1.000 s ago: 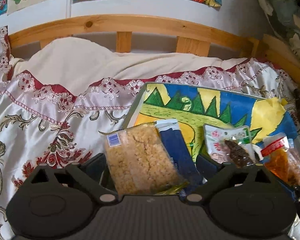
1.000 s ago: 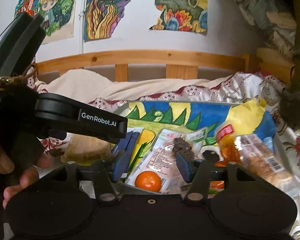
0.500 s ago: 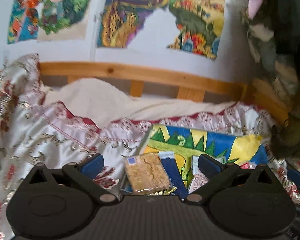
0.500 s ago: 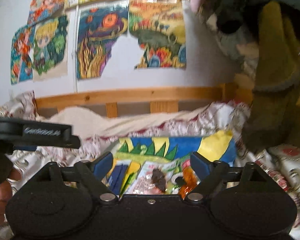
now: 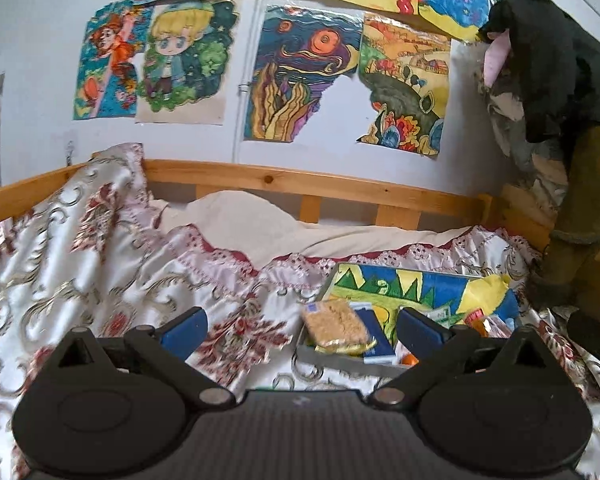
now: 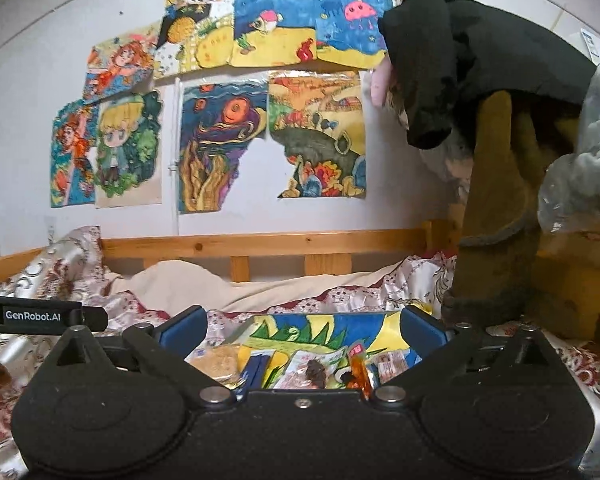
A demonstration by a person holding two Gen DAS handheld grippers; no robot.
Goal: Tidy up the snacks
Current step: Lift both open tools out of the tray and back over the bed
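The only writing that can be read is "GenRobot.AI", white on the black body of the left gripper (image 6: 44,316), which juts in at the left edge of the right wrist view. A blue-and-white label sits on one corner of the crispy rice snack pack (image 5: 336,322), but its print is too small to make out, as is the print on the other wrappers.

The snacks lie in a shallow grey tray (image 5: 340,362) whose floor is covered by a painted picture of green triangular trees, a yellow path and blue sky. The tray rests on the patterned satin bedspread (image 5: 100,272), toward the right end of the bed and short of the wooden bed rail (image 5: 284,182). Inside, the rice snack pack lies at the tray's near left corner, partly over a dark blue packet (image 5: 374,330). Further right are a clear packet with dark brown pieces (image 6: 314,372), an orange-red wrapper (image 6: 356,368) and a clear-wrapped snack with a printed label (image 6: 392,362). A bit of orange shows at the tray's near edge, too hidden to name.

The left gripper (image 5: 302,326) has its blue fingers spread wide with nothing between them. The right gripper (image 6: 302,326) has its jaws opening, wide apart and empty, above the tray's near edge.

Children's paintings (image 5: 300,72) cover the wall behind the bed.
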